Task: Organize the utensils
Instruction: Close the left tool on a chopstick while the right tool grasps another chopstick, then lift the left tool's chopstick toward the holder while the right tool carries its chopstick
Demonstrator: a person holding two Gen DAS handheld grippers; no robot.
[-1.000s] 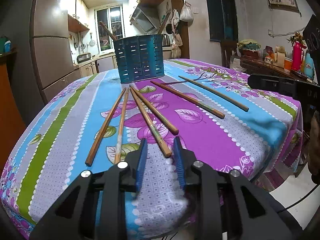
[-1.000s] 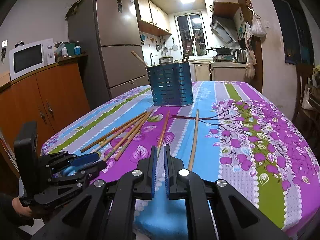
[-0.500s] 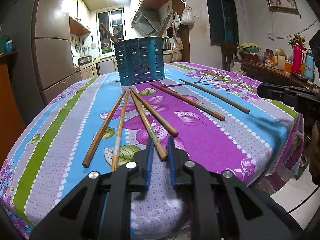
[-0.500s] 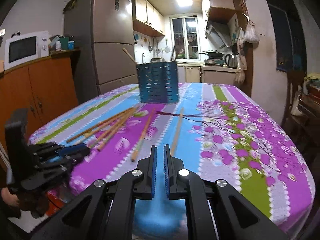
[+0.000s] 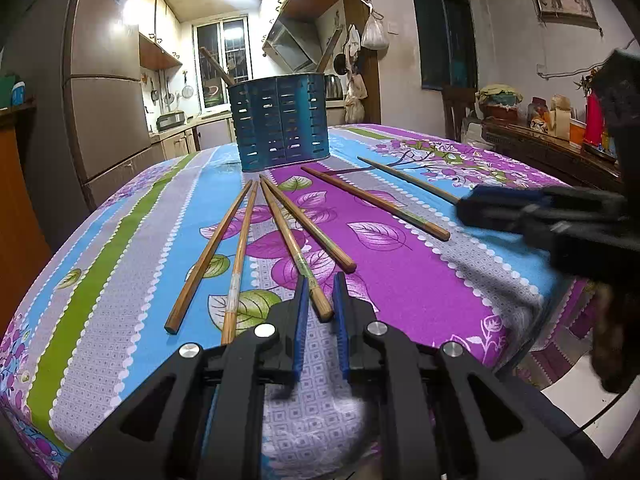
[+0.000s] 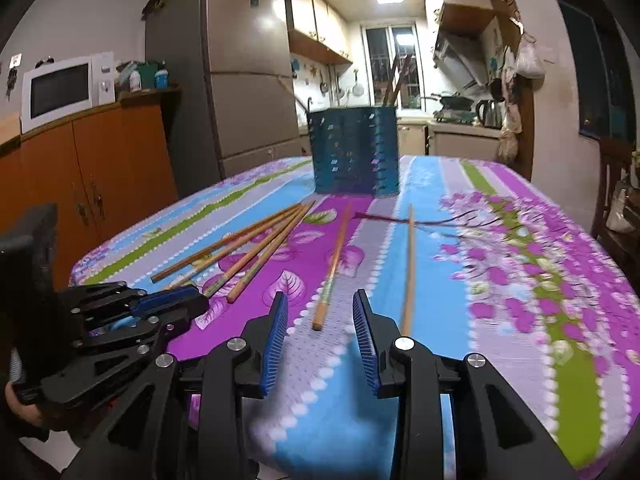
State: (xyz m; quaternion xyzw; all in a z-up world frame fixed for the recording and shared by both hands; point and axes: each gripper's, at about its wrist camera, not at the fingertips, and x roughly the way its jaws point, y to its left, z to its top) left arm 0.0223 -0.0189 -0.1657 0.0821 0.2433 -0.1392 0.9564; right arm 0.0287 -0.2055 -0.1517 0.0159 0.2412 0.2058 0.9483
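The worktop (image 5: 400, 292), under a striped floral cloth, fills the middle of both views. A blue slotted holder (image 5: 280, 122) stands upright at its far end, top centre of each frame, with a few sticks leaning out of it.

Six chopsticks lie flat on the cloth between the holder and the near edge. In the left wrist view four (image 5: 240, 248) fan out from a point just before the holder toward the lower centre, and two more (image 5: 376, 202) lie apart on the right.

The left hand-held gripper (image 5: 320, 304) points gently downward at the bottom centre of its view. Its jaws stand nearly together, with the near tip of one fanned chopstick (image 5: 304, 268) between the blue pads; whether the pads press on it I cannot tell.

The right hand-held gripper (image 6: 320, 320) also tilts gently down at the bottom centre of its view. Its jaws have just been opening and stand apart, clamping nothing. The near end of one chopstick (image 6: 332, 272) lies just ahead of the gap, and another (image 6: 409, 264) runs beside the right finger.
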